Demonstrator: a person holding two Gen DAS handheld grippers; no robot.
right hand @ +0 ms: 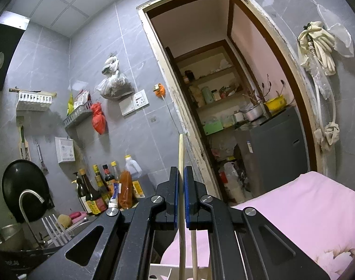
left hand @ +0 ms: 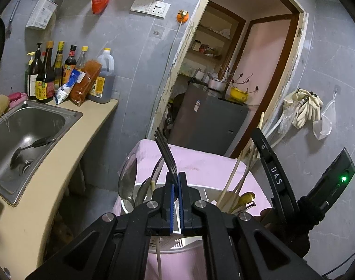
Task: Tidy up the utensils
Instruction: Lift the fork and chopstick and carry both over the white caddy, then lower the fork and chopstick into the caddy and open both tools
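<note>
Left wrist view: left gripper (left hand: 177, 179) clenched on fork (left hand: 166, 154), tines up, above white utensil holder (left hand: 177, 245) on pink cloth (left hand: 200, 161); "DAS" on right tool. Right gripper (right hand: 182, 175) clamped on upright chopstick (right hand: 181, 151); second chopstick (right hand: 194, 252) beside

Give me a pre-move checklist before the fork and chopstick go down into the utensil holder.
1. Left gripper shut on the fork: ok.
2. Fork tines pointing up, handle down: ok.
3. Right gripper shut on the chopstick: ok.
4. Utensil holder below the left gripper, on the pink cloth: ok.
5. Free slot for the fork among the spoons: cannot tell.
6. Lower tip of the chopstick lined up with a compartment: cannot tell.
</note>
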